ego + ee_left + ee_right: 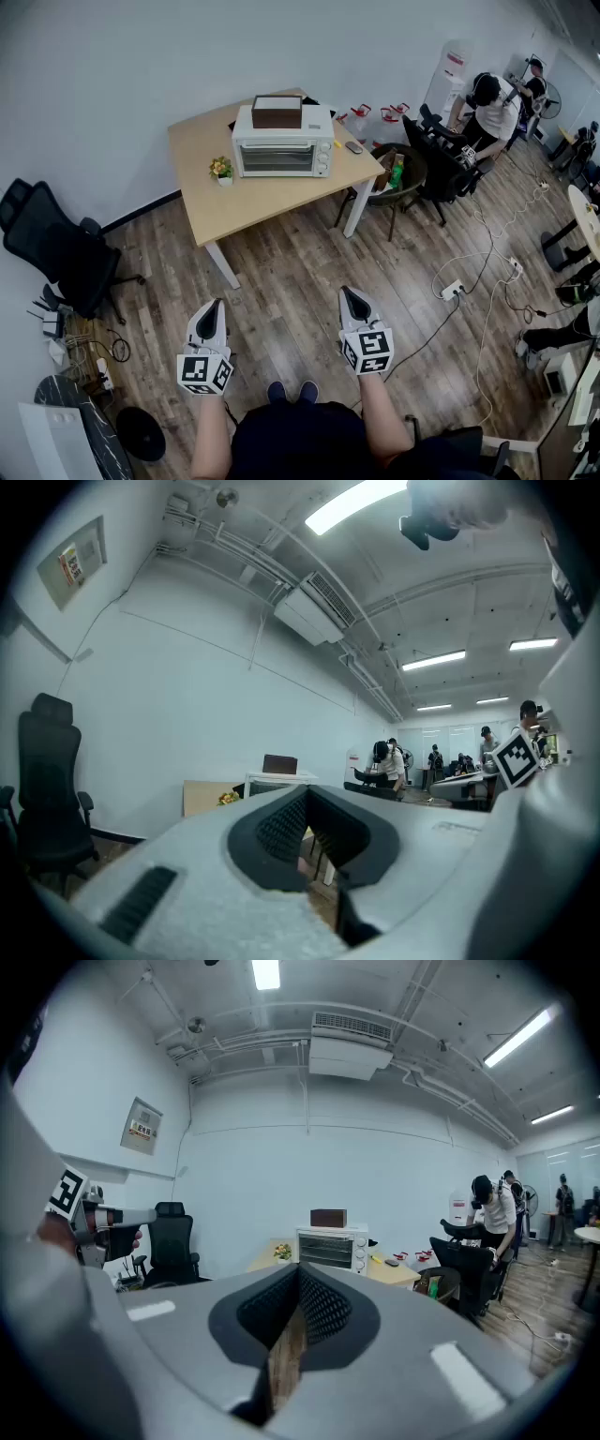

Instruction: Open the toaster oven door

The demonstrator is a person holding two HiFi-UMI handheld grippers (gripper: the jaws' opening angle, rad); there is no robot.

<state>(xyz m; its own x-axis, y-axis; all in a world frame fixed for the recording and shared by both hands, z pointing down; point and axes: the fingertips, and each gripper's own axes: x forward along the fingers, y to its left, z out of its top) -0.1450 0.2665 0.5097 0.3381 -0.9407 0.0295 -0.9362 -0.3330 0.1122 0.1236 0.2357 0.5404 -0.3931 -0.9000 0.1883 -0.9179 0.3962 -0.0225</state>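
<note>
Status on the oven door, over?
Both shut, empty: left tool, right tool, far from table. The toaster oven door closed. Only floor in between.

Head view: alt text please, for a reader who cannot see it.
A closed white toaster oven sits on a wooden table across the room, with a brown box on top. In the foreground, the left gripper and right gripper point toward it over the wood floor, jaws together, holding nothing.

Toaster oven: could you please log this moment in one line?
toaster oven on table, door closed; left hand-held gripper: shut, empty; right hand-held gripper: shut, empty
</note>
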